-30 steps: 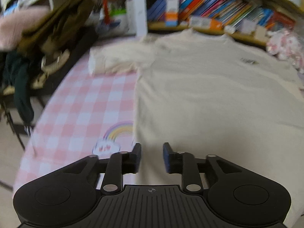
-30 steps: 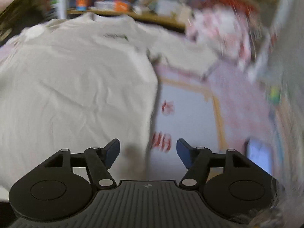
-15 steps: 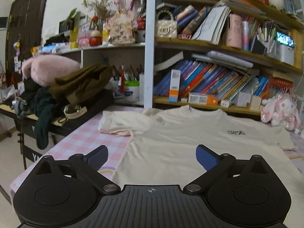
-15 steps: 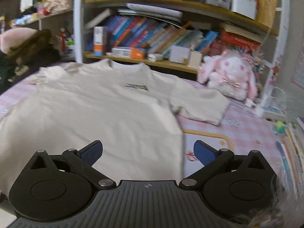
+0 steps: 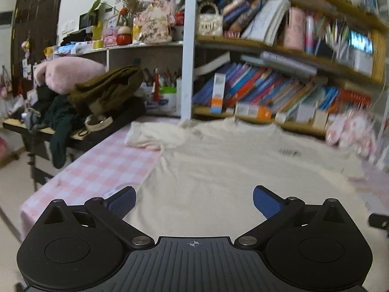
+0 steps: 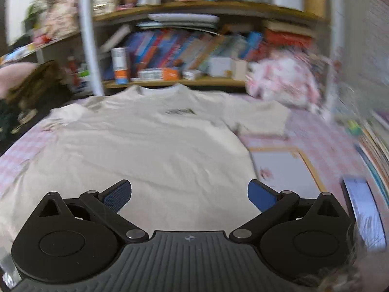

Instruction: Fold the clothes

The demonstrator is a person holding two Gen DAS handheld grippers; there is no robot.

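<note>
- Both grippers have pulled back and tipped up since a second ago: then each looked down close onto the cloth, now each view takes in the whole shirt and the shelving behind it.
- Left gripper (image 5: 193, 200): jaws were nearly together a second ago, now spread wide, nothing between the blue pads; it hangs above the shirt's near hem, toward the hem's left corner.
- Right gripper (image 6: 189, 194): jaws were partly apart a second ago, now fully spread and empty; it hangs above the shirt's near hem, toward the right side seam.
- Cream T-shirt (image 6: 155, 146) lies flat, front up, on the pink checked tablecloth (image 5: 97, 168), collar away from the grippers and touching the foot of the bookshelf (image 6: 194, 82). A small dark chest print (image 6: 180, 111) shows below the collar.
- Shirt's left sleeve (image 5: 150, 135) is bunched and rumpled; the right sleeve (image 6: 265, 116) lies spread flat.
- Right of the shirt, just beside its side seam: a framed picture printed on the tablecloth (image 6: 284, 170).
- Beyond the right sleeve: a pink-and-white plush toy (image 6: 282, 82), blurred.
- Left of the shirt: a heap of dark and olive clothes (image 5: 102, 95) with a pink plush (image 5: 68, 70) on a side table.
- Behind the shirt's collar: a row of coloured books (image 5: 267, 92), with a white upright post (image 5: 187, 48) to their left.
</note>
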